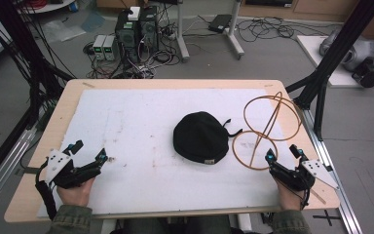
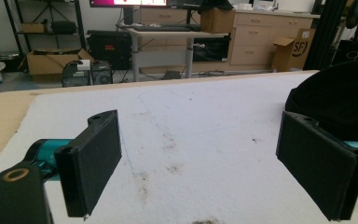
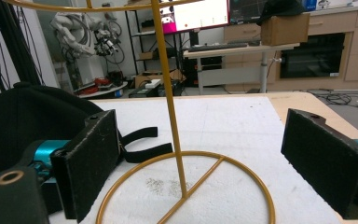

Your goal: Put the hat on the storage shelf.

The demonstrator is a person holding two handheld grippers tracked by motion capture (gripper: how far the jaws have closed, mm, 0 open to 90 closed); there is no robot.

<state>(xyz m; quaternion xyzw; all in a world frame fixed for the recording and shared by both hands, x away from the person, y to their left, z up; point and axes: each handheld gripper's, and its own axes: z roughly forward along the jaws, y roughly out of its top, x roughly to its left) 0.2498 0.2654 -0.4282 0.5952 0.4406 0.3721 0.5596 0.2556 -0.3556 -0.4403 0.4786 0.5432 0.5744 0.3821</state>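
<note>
A: Where is the cap (image 1: 199, 137)?

B: It lies crown-up on the white mat (image 1: 126, 126), a little right of the middle, with its strap (image 1: 232, 131) trailing toward the stand (image 1: 268, 127). The stand, a gold wire frame, rises from a ring base just right of the cap, with a hoop at the top.

A: And the tongs?

B: Both are released. The left gripper (image 1: 86, 154) rests near the mat's left front corner, well apart from the cap; in the left gripper view its jaws gape over bare mat, with the cap (image 2: 340, 100) off to the right. The right gripper (image 1: 283, 155) sits at the front right, just beside the stand's base; in the right gripper view the upright rod (image 3: 168, 93) stands between its open jaws, untouched, and the cap (image 3: 32, 121) sits behind the left jaw.

A: Why are they placed so?

B: Probably the cap is meant to hang on the stand. The right gripper looks set to steady the stand, or else swing across to the cap. The left gripper would have to travel far to help lift it. Nothing is held yet.
</note>
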